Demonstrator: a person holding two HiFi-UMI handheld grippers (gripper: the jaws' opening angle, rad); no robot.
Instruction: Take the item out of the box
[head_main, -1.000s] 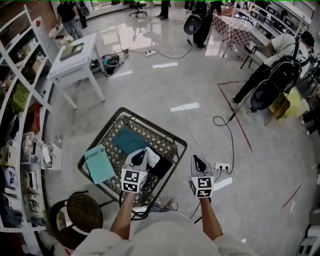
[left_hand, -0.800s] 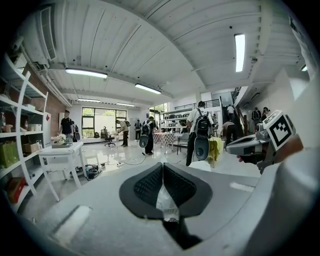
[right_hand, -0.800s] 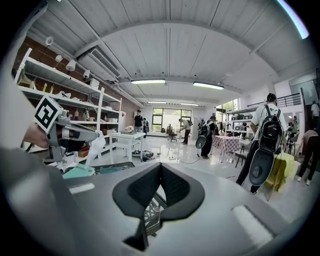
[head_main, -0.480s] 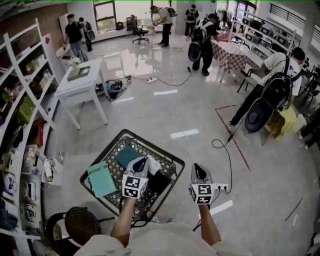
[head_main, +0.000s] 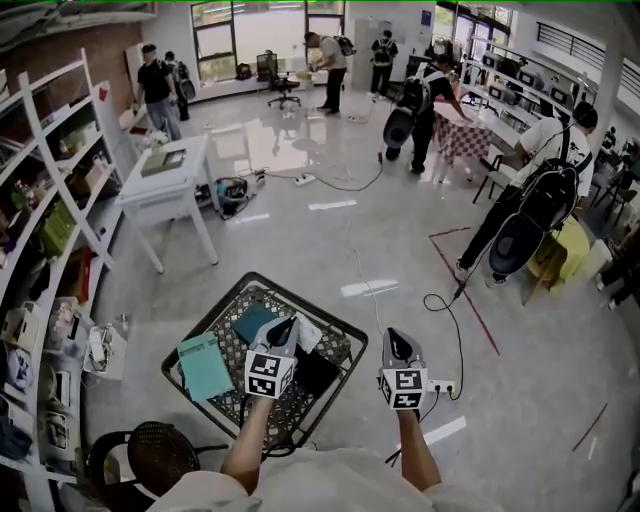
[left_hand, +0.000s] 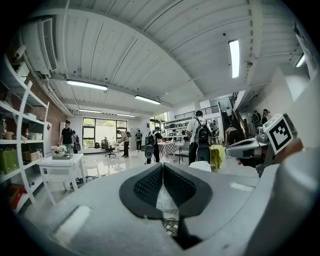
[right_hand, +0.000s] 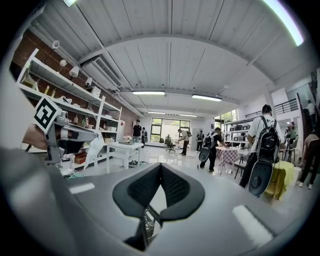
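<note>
A dark wire basket (head_main: 214, 326) stands on the floor below me. It holds a light teal flat pack (head_main: 204, 366), a darker teal item (head_main: 251, 322) and a black item (head_main: 318, 372). My left gripper (head_main: 285, 322) hovers over the basket, shut on a thin white item (head_main: 309, 331). The same white item (left_hand: 164, 201) shows pinched between the closed left gripper (left_hand: 162, 165) pads, and as a hanging white item (right_hand: 95, 148) in the right gripper view. My right gripper (head_main: 393, 336) hangs beside the basket's right edge. The right gripper (right_hand: 160, 165) tips meet with nothing held.
White shelving (head_main: 48, 205) lines the left wall, with a white table (head_main: 165, 178) beyond the basket. A round wicker stool (head_main: 155, 456) sits at lower left. A power strip (head_main: 440, 385) and cable lie on the floor to the right. A person with a backpack (head_main: 530, 215) stands nearby.
Both grippers have risen slightly above the basket, the left one still holding the white item. The head view has tilted up, showing more of the room.
</note>
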